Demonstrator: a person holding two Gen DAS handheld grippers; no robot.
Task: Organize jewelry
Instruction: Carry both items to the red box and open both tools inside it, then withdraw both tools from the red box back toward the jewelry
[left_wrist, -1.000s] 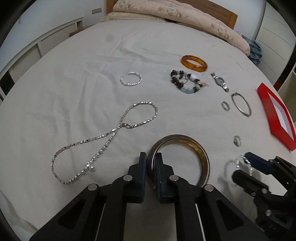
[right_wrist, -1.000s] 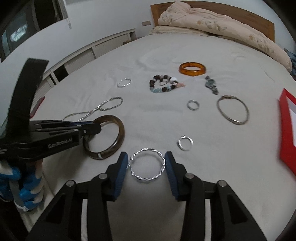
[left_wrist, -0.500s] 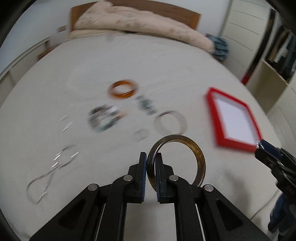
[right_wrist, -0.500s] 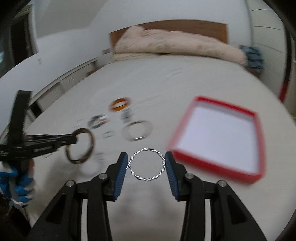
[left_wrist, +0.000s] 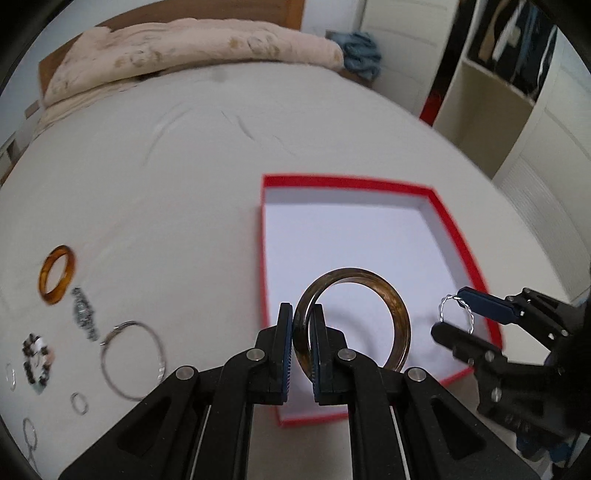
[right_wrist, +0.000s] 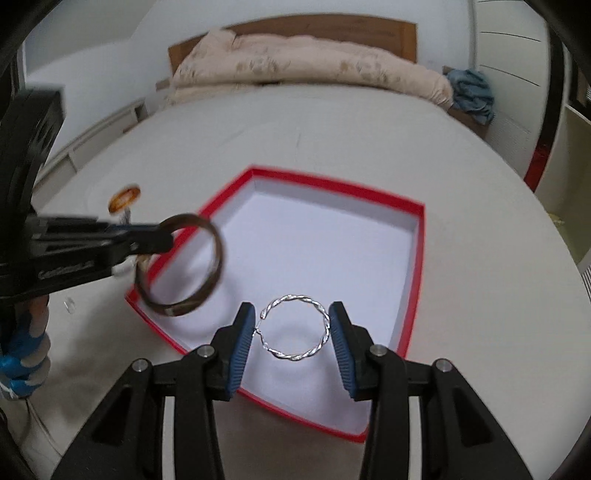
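My left gripper (left_wrist: 303, 332) is shut on the rim of a dark brown bangle (left_wrist: 395, 306), which hangs above the near part of a red box (left_wrist: 458, 236) with a white floor. My right gripper (right_wrist: 293, 328) is shut on a twisted silver bracelet (right_wrist: 295, 356), pinched across its width, also over the box (right_wrist: 419, 258). In the left wrist view the right gripper (left_wrist: 456, 314) shows at the right over the box's rim, holding the silver bracelet (left_wrist: 471, 321). In the right wrist view the left gripper (right_wrist: 162, 238) shows at the left with the brown bangle (right_wrist: 214, 273) above the box's left corner.
On the white bedsheet left of the box lie an amber bangle (left_wrist: 57, 275), a watch (left_wrist: 84, 314), a thin silver bangle (left_wrist: 131, 360), a beaded bracelet (left_wrist: 37, 360) and small rings (left_wrist: 79, 402). A quilt (left_wrist: 192, 48) lies by the headboard. A shelf unit (left_wrist: 491, 96) stands at the right.
Both grippers have swung to the right from over the scattered jewelry to above the red box, each still carrying its bracelet. The box has come from the far right to the middle of both views.
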